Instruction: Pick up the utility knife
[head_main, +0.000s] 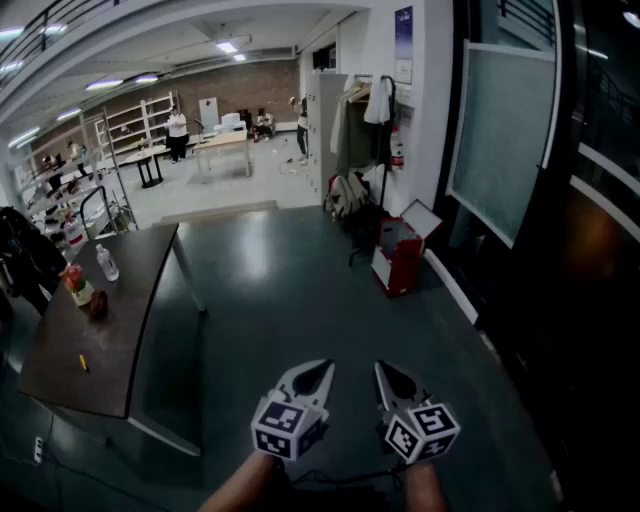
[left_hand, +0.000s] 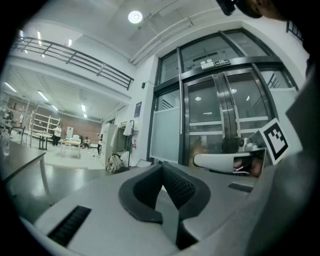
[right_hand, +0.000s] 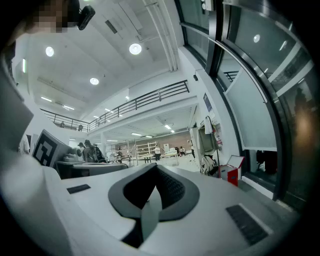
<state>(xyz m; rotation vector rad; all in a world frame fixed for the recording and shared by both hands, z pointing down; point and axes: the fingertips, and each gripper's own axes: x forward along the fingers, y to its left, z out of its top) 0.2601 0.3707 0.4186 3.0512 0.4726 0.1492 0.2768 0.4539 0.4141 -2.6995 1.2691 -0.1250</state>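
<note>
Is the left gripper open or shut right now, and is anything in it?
Shut and empty. The left gripper has its jaw tips touching in its own view, with nothing between them.

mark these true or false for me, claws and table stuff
1. The left claw and right claw are both shut and empty. True.
2. The left claw grips the knife. False: a small yellow item, likely the knife, lies on the table.
3. A clear bottle stands on the table. True.
4. The red box is on the table. False: the red box stands open on the floor by the wall.
</note>
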